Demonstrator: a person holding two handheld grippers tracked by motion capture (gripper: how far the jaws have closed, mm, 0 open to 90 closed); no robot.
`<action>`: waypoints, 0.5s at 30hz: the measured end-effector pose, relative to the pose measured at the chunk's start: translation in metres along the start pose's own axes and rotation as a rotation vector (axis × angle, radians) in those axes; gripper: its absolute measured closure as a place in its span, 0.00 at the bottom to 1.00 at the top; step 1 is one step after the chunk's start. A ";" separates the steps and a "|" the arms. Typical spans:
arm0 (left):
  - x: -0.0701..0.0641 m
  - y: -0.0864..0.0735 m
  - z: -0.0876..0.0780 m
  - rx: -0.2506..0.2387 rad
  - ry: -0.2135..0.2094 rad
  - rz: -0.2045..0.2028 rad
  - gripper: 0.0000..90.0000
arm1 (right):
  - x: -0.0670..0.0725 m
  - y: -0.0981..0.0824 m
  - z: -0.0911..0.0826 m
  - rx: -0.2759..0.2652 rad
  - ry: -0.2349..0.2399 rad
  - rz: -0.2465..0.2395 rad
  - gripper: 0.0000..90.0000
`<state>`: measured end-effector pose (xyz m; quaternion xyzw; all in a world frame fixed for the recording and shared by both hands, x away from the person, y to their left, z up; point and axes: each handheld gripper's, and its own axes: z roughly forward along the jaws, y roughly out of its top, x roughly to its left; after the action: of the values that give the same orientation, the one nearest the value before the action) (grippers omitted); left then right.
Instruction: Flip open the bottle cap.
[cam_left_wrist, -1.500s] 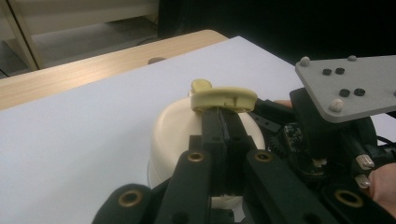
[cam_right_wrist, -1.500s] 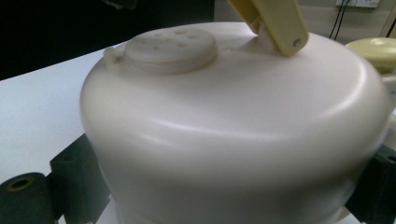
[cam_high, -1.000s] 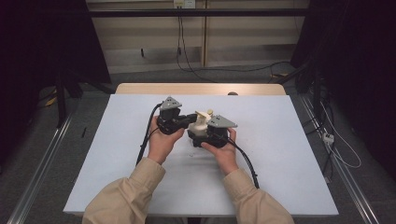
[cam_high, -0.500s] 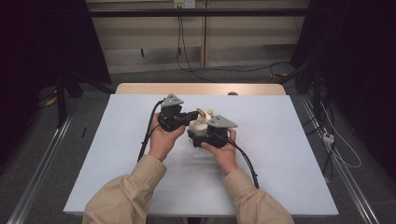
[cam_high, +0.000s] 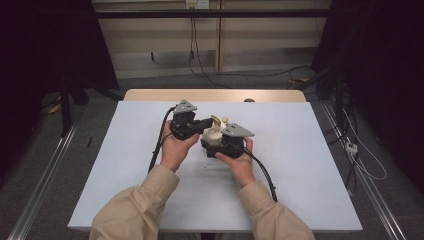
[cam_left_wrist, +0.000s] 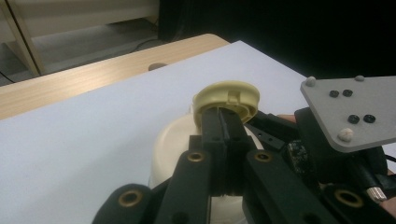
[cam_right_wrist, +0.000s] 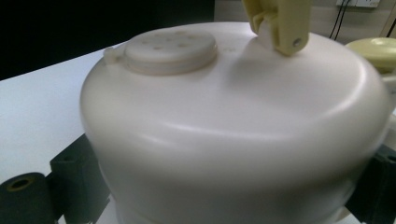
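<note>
Both fingers closed, left gripper (cam_left_wrist: 223, 122) pinching yellow lid (cam_left_wrist: 227, 99), right gripper (cam_high: 223, 146) clasping cream pot (cam_right_wrist: 233, 126)

1. The high view looks forward and down from above the person's side; the table (cam_high: 300, 165) lies mid-frame, seen from afar.
2. The left gripper view looks along its shut jaws, close to a yellow lid (cam_left_wrist: 227, 99) at centre.
3. The right gripper view sits tight against a cream container (cam_right_wrist: 233, 126).
4. All three views share that container (cam_high: 212, 135).

Nothing has shifted since the earlier pictures — hands, white pot (cam_high: 214, 134) and table (cam_high: 300, 150) sit just as before.
</note>
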<state>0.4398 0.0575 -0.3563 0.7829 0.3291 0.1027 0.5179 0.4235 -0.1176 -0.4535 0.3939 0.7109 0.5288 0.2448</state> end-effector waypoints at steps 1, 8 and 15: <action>0.000 0.000 0.000 0.000 -0.001 0.003 1.00 | 0.000 0.000 0.000 0.000 0.000 0.000 0.08; -0.001 0.001 0.002 -0.001 -0.001 0.003 1.00 | 0.000 0.000 0.000 0.000 -0.001 -0.001 0.08; -0.001 0.004 0.004 -0.006 -0.008 0.007 1.00 | 0.000 0.000 0.000 -0.001 -0.001 -0.003 0.08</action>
<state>0.4423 0.0529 -0.3538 0.7829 0.3241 0.1021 0.5211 0.4235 -0.1176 -0.4535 0.3929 0.7111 0.5286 0.2460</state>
